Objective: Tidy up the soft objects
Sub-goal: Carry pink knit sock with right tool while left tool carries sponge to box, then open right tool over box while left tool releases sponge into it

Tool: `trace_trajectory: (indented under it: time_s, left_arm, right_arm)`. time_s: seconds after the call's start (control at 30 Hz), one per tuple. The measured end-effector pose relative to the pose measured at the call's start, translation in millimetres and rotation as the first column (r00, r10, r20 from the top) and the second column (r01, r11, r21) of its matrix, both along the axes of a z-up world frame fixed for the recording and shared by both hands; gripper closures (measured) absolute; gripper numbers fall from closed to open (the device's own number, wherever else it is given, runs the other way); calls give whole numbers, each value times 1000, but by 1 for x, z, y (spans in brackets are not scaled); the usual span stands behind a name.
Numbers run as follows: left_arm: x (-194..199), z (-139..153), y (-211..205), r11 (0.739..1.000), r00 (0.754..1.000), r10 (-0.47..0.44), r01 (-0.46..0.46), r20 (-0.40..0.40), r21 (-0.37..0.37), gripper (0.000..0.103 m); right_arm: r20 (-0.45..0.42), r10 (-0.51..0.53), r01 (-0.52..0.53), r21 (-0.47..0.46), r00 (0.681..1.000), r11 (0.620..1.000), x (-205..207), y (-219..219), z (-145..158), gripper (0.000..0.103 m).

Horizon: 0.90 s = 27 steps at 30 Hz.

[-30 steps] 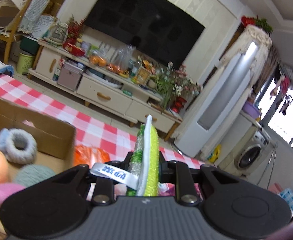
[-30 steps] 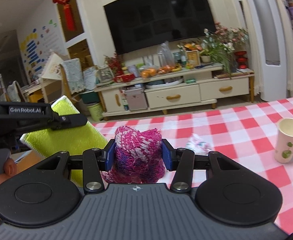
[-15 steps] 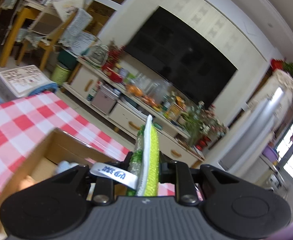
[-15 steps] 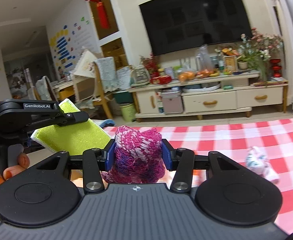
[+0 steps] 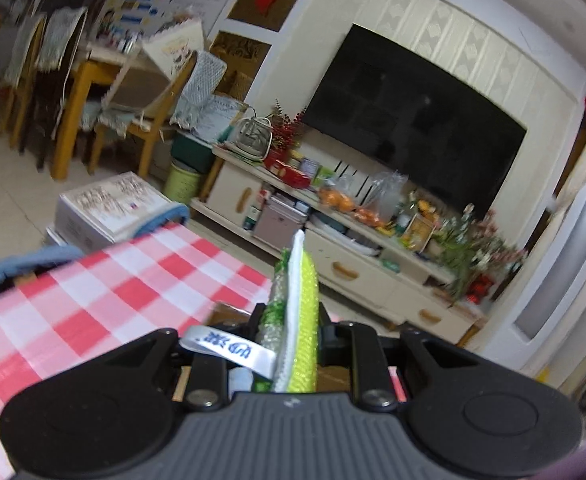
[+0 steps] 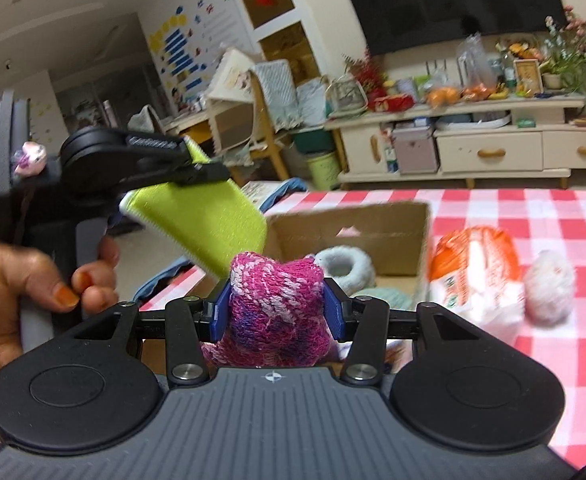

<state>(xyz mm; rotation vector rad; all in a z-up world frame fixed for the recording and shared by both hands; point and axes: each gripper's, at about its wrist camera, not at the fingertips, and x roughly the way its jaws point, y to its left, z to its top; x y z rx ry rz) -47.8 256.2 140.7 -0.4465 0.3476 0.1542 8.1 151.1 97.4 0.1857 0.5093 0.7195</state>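
Note:
My left gripper (image 5: 291,324) is shut on a yellow-green sponge cloth (image 5: 299,312) with a white edge and a printed tag, held edge-up. It also shows in the right wrist view (image 6: 197,220), held in the air left of and above the cardboard box (image 6: 373,236). My right gripper (image 6: 277,308) is shut on a pink knitted item (image 6: 277,308), just in front of the box. Inside the box lie a pale blue fuzzy ring (image 6: 345,266) and a teal soft piece (image 6: 385,296).
The table has a red-and-white checked cloth (image 6: 565,216). Right of the box lie an orange-and-white bag (image 6: 477,276) and a pale fluffy ball (image 6: 549,284). A TV cabinet (image 6: 473,148) and chairs stand behind the table.
Both grippers have swung left. The box has come into the right wrist view and the paper cup has left it. The left wrist view now shows the table's left end.

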Motion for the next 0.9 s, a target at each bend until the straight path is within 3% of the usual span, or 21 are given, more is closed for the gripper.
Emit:
trace_trajectory:
  time_s: [0.33, 0.7, 0.9]
  left_arm:
    - [16, -7, -18, 982, 994, -37, 54, -99, 181, 83]
    - [35, -13, -34, 979, 988, -62, 87, -140, 186, 82]
    - [41, -14, -33, 983, 988, -52, 77, -148, 167, 79]
  right_arm:
    - [-45, -4, 3, -17, 999, 1000, -4, -11, -5, 43]
    - [-2, -145, 145, 1, 989, 989, 1, -36, 4, 43]
    - [33, -193, 193, -1, 981, 981, 18, -27, -2, 42]
